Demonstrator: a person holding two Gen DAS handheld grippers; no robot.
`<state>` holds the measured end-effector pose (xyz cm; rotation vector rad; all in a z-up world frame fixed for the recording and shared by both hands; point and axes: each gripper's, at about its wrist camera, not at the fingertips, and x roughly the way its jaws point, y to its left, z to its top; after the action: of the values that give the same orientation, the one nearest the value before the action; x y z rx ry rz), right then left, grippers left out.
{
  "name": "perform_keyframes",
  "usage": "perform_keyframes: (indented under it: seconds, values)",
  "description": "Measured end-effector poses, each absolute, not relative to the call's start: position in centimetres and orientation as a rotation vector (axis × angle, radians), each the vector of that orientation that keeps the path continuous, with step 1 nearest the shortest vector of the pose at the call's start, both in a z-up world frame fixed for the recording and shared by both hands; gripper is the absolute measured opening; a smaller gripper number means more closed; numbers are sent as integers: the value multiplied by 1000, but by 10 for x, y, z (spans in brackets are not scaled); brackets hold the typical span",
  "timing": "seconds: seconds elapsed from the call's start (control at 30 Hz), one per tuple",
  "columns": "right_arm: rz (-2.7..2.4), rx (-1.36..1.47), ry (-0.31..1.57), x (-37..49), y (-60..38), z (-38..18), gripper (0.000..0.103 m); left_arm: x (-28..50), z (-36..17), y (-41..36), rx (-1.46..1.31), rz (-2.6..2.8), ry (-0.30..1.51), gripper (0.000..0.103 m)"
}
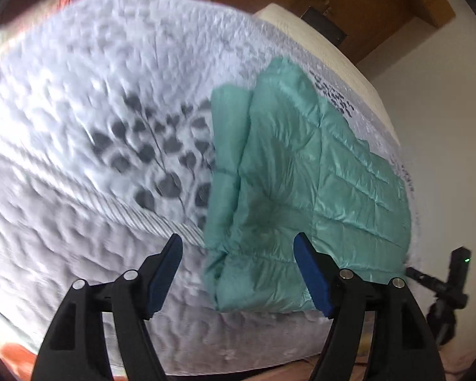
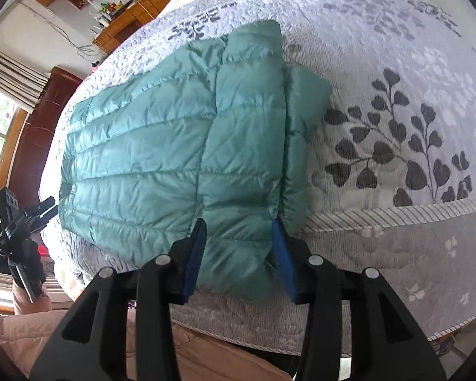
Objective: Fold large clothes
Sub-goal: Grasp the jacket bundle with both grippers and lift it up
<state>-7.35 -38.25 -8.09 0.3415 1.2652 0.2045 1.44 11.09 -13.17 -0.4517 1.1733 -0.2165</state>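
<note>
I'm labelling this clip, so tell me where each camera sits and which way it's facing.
Left wrist: on the left gripper, looking steeply down over the bedspread at the jacket; its open fingers show, and the right gripper stands at the edge.
Right wrist: on the right gripper, looking down at the jacket, its pads pressing the near hem; a trouser leg shows below.
Shared: jacket, bedspread.

Bright daylight, left view motion-blurred, fisheye-warped edges
</note>
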Motion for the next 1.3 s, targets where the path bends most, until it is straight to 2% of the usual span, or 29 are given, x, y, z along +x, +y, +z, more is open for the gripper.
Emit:
perform_keyframes:
  seconds: [0.17,0.23,0.27,0.3,0.37,0.47,0.57,0.8,1.0,1.3]
  values:
    - [161,305,1317,-73,-380,-90,43,12,-159,106,-530,-250,1229,73]
    - [148,296,1330,-71,-380,-93,41,14,-167,100,-567,-288,1248,69]
    - [140,291,1343,-69,-379,-97,41,15,-171,96,-582,-300,1263,61]
    - [135,286,1352,-68,-380,-100,41,15,-173,94,-582,-301,1268,58]
    - [123,279,1374,-65,-380,-106,41,15,-176,90,-601,-305,1266,40]
    - [108,278,1407,-61,-375,-115,42,14,-175,87,-631,-306,1259,25]
    - [84,234,1430,-57,-364,-121,42,9,-156,75,-570,-274,1236,17]
    - [46,181,1446,-51,-342,-134,41,-5,-78,0,-152,-261,1129,15]
    - [34,166,1444,-48,-329,-134,41,-18,-47,-52,134,-340,1069,15]
    - [17,162,1448,-42,-319,-129,40,-14,-37,-115,238,-531,1067,15]
